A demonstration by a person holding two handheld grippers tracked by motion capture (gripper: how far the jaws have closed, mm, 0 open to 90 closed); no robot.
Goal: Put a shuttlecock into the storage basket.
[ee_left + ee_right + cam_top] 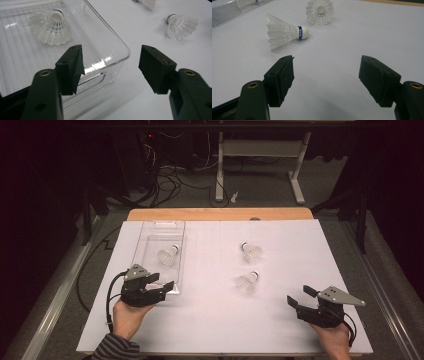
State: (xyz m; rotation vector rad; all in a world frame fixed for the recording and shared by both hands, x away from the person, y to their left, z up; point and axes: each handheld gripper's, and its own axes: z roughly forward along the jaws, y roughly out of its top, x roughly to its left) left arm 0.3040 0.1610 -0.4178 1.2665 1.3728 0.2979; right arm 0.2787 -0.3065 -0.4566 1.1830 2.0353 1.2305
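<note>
High view
- My left gripper (165,281): jaws spread wide, nothing between them, tips at the near right corner of the clear tray (146,232), which runs away ahead of it
- Boxed shuttlecock (168,255): inside the tray, just ahead of my left gripper, lying on its side
- My right gripper (300,296): jaws wide, empty, low over the white bench (215,320), turned toward the middle
- Near shuttlecock (248,281): loose on the bench, ahead and to the left of my right gripper, apart from it
- Far shuttlecock (251,251): beyond the near one, farther from both grippers

Left gripper view
- My left gripper (110,66): wide, holding nothing; the tray's (117,40) rounded corner and end wall sit between and just past the jaws
- Boxed shuttlecock (50,28): ahead-left of the left jaw, on the ribbed tray floor, cork up and away
- Near shuttlecock (181,26): ahead-right, on the bench (140,100) outside the tray; another lies at the top edge, cut off

Right gripper view
- My right gripper (325,80): wide, empty, bare bench (332,37) between the jaws
- Near shuttlecock (284,33): ahead of the left jaw, on its side, blue-banded cork pointing right
- Far shuttlecock (320,11): farther ahead, feathers facing me
- Tray (227,12): far ahead-left
</note>
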